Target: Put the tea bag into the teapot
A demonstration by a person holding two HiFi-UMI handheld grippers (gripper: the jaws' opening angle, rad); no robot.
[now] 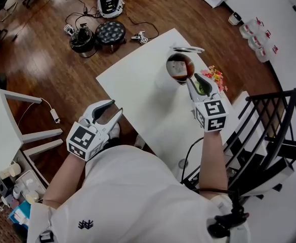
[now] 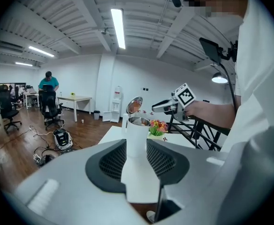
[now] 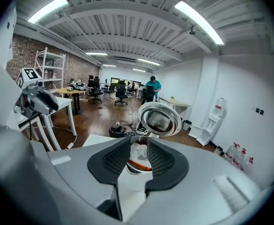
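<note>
A white teapot (image 1: pixel 176 65) stands open at the far right of the white table (image 1: pixel 137 90), brown tea inside and its round lid (image 1: pixel 188 49) tipped back. My right gripper (image 1: pixel 196 82) hovers at the pot's near right rim. Along its jaws the pot (image 3: pixel 136 182) and lid (image 3: pixel 160 118) lie straight ahead. A white tea bag (image 3: pixel 137 153) shows in the gap over the pot's mouth; the pads stand apart from it. My left gripper (image 1: pixel 115 108) hangs open at the table's near left edge with nothing in it (image 2: pixel 137 146); it looks across at the pot (image 2: pixel 137 135).
A small pot of flowers (image 1: pixel 216 76) stands just right of the teapot. A black chair (image 1: pixel 269 130) is at the table's right, a small white table (image 1: pixel 6 120) at the left. Cables and devices (image 1: pixel 94 32) lie on the wooden floor beyond.
</note>
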